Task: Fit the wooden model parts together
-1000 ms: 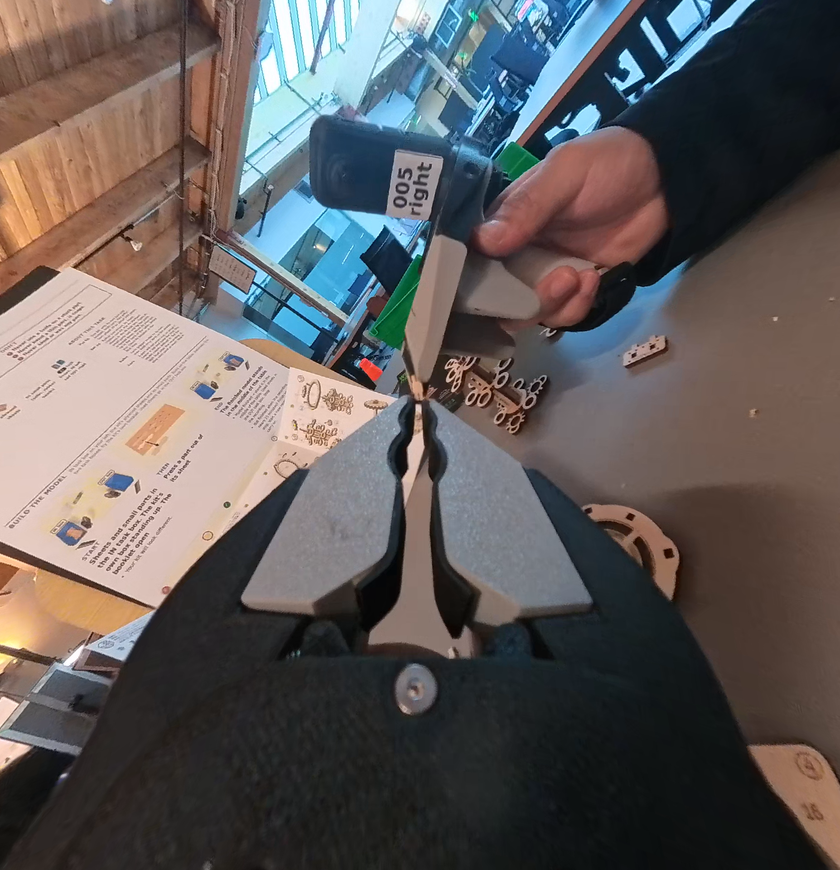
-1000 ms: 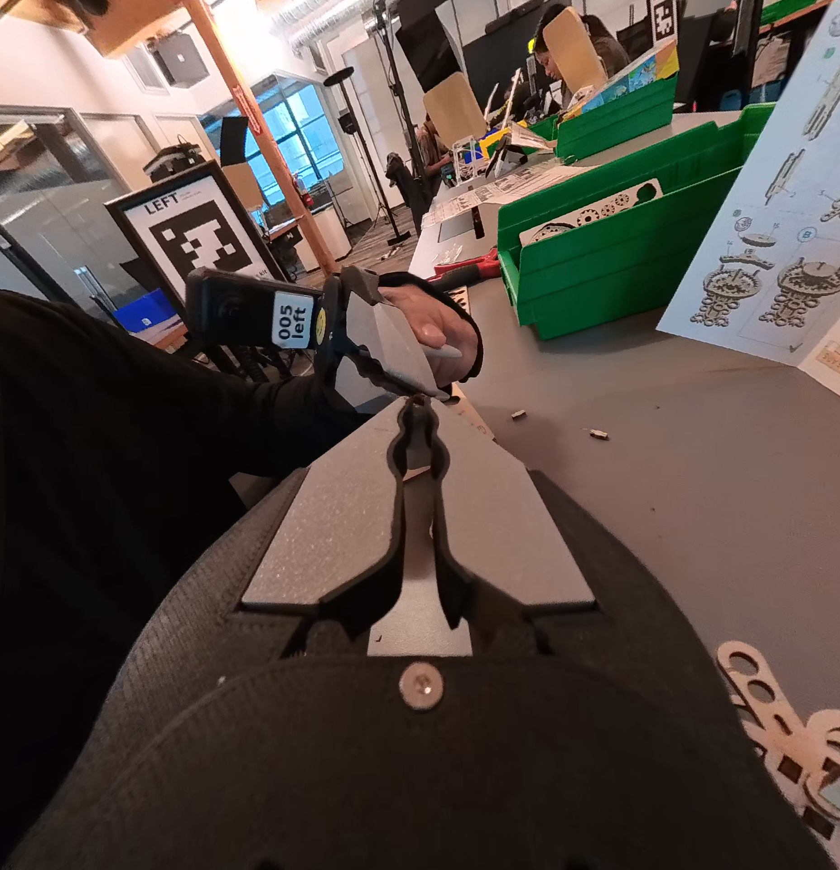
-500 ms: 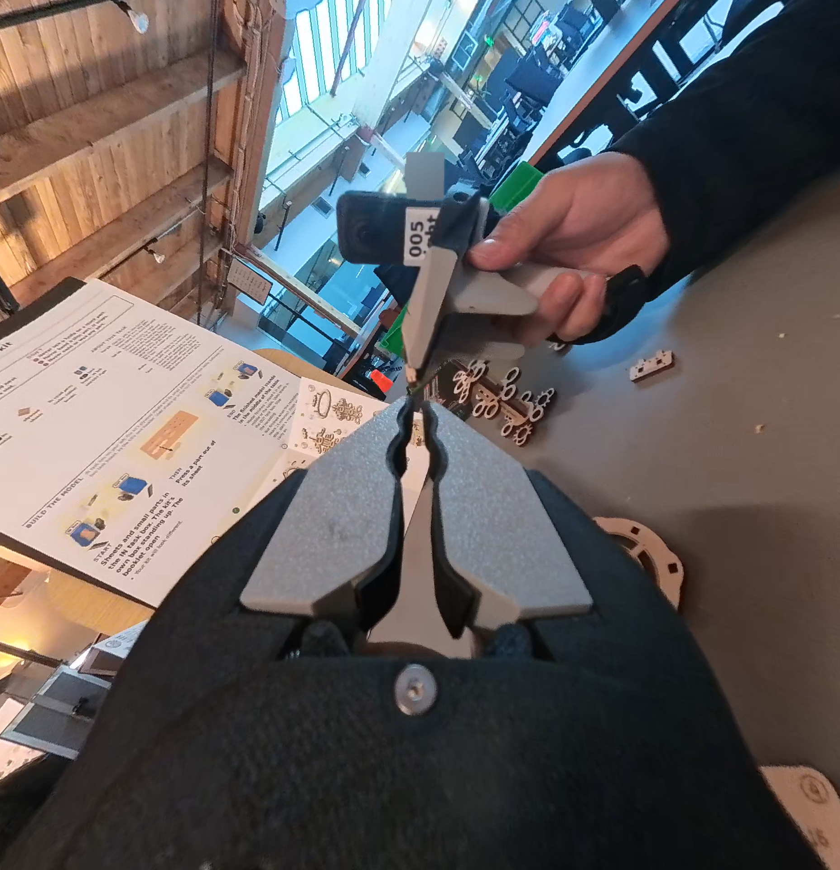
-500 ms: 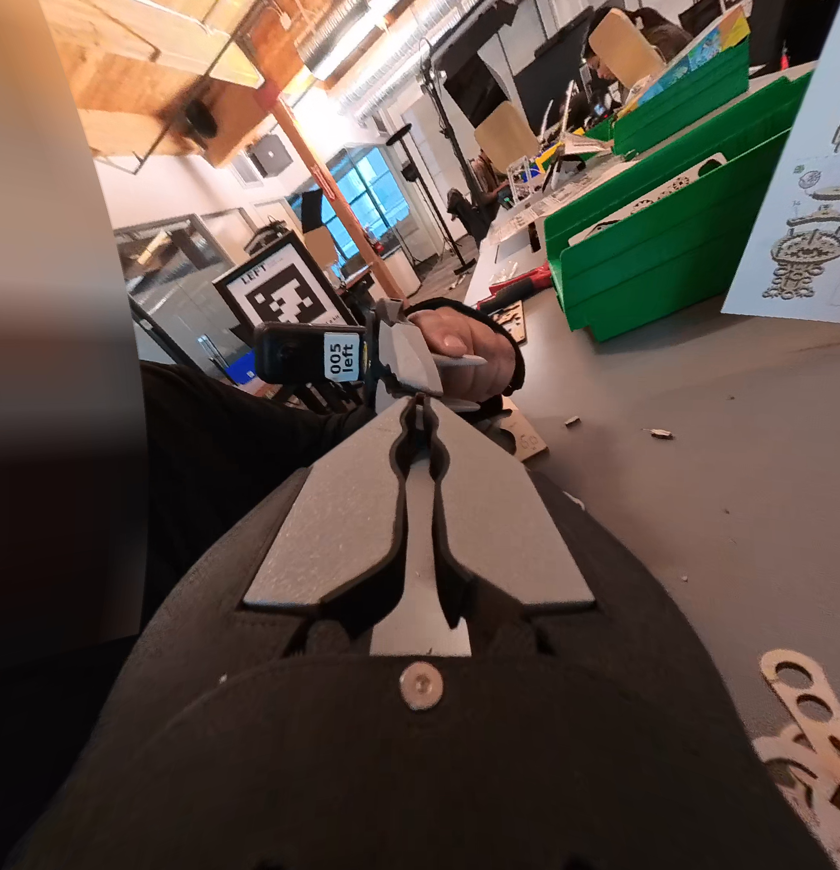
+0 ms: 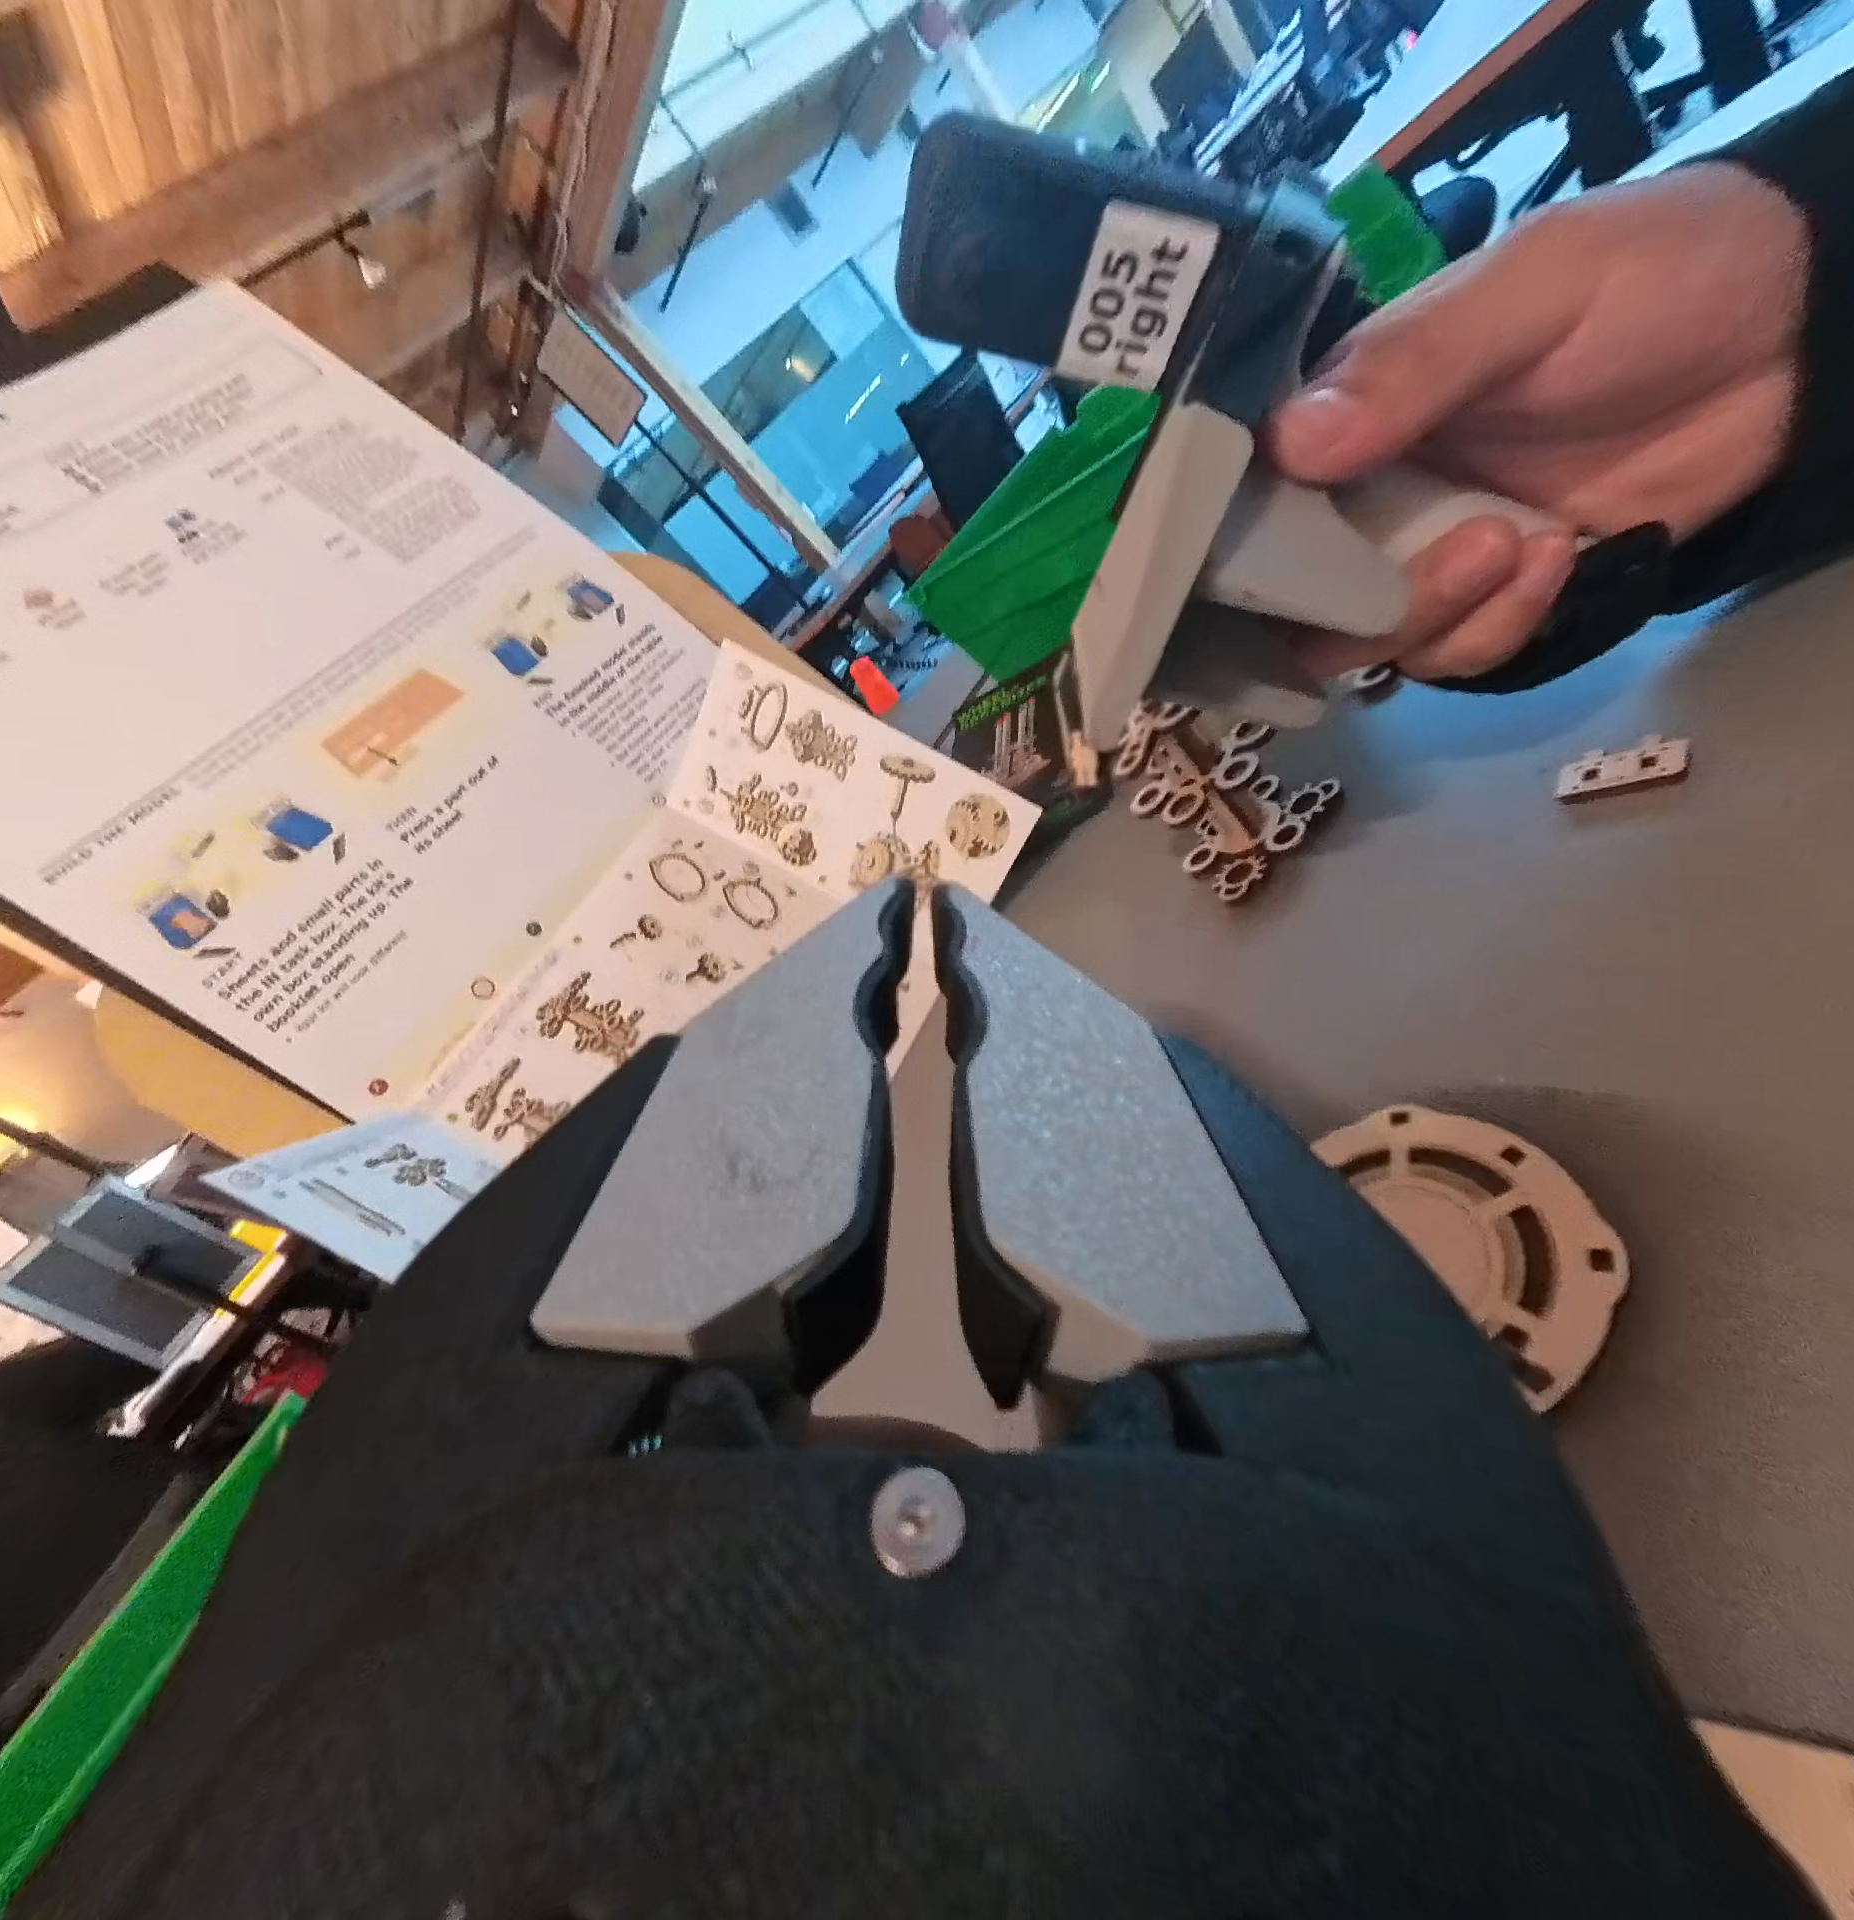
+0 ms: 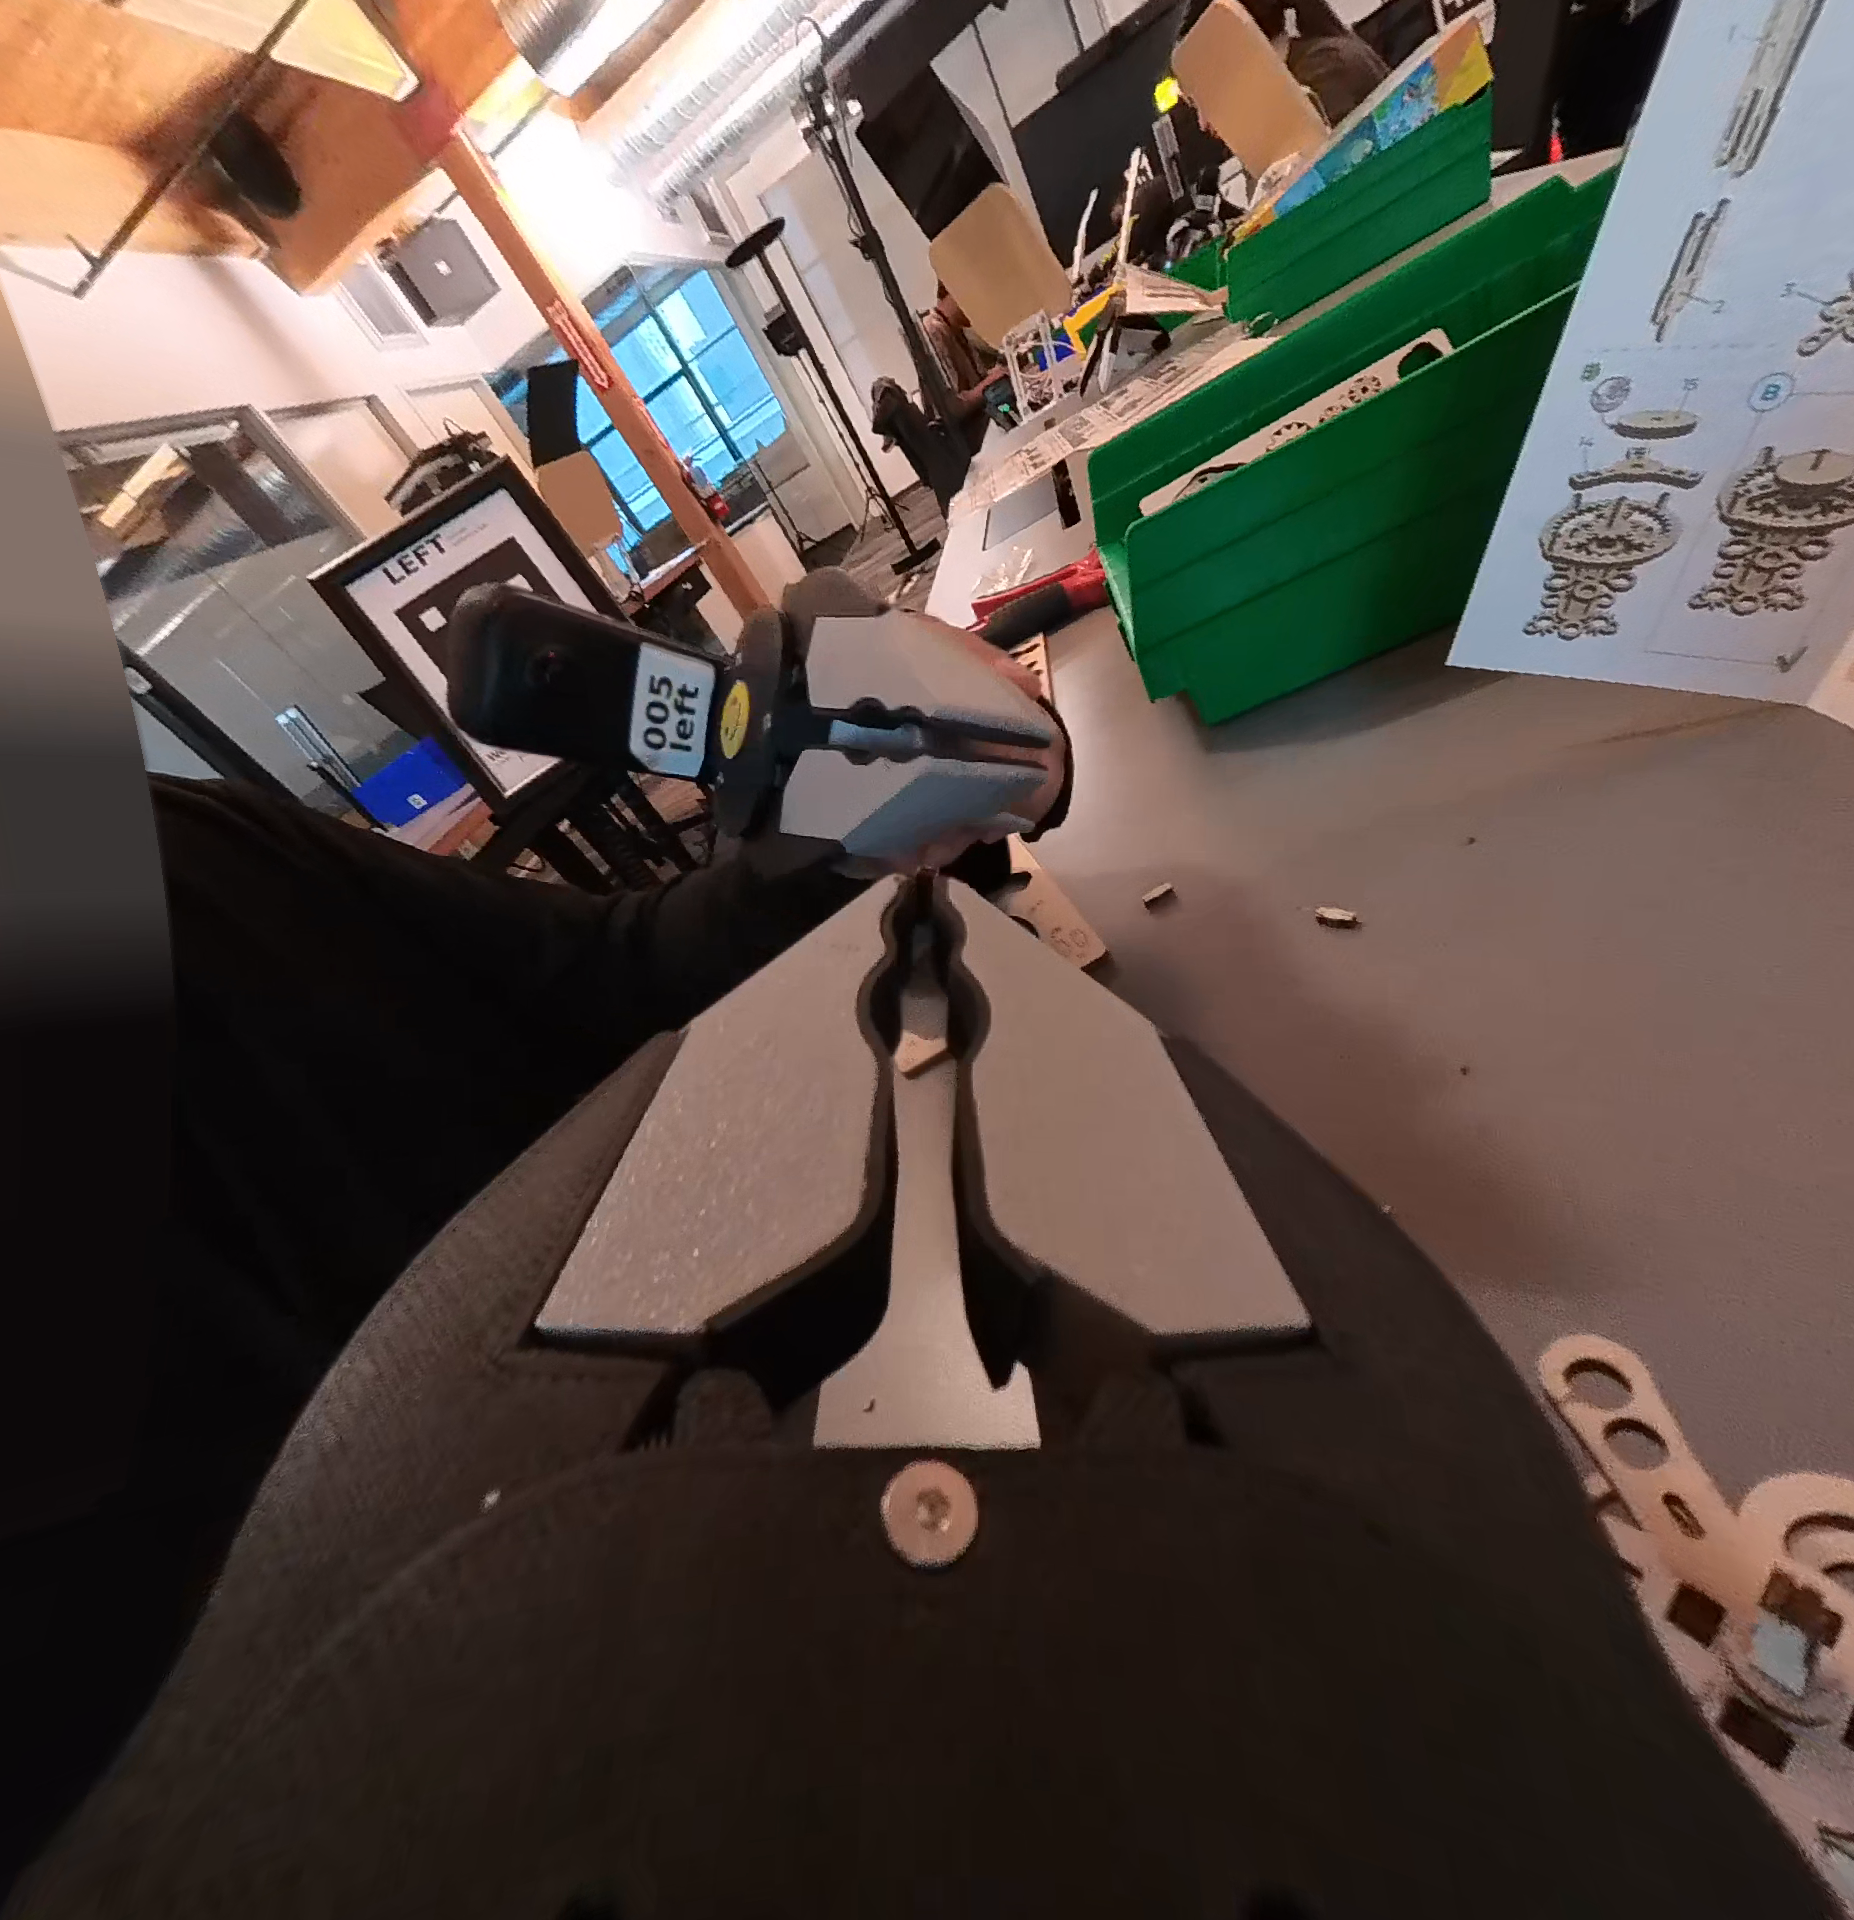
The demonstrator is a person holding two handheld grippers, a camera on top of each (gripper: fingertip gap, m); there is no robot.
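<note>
Grips a small wooden part (image 6: 921, 1051) between the closed fingers of the right gripper (image 6: 918, 902), with its pale end showing in the hollow behind the tips. Hangs clear of the grey table (image 5: 1525, 987), over the left edge of the ringed wooden assembly (image 5: 1224, 810), with a thin sliver of the part poking down past the tips. Cannot tell whether that sliver touches the assembly. Held at the handle by a bare hand (image 5: 1546, 416) in a dark sleeve.

Shows only a narrow slit between the fingers of the left gripper (image 5: 923, 896), slightly parted, with nothing in it. Points toward the assembly from well short of it, tips apart from the right gripper and the held part.

Lying flat on the table, nearer than the assembly and to its right: a round slotted wooden disc (image 5: 1474, 1247), well apart from it. Just right of the assembly: a small flat wooden piece with square holes (image 5: 1619, 769), alone on the table. Left of the assembly: an open booklet of part diagrams (image 5: 829, 790), and farther left a propped white instruction sheet (image 5: 279, 623). Well beyond the assembly in the right wrist view: green bins (image 6: 1318, 540) at the table's far side.
</note>
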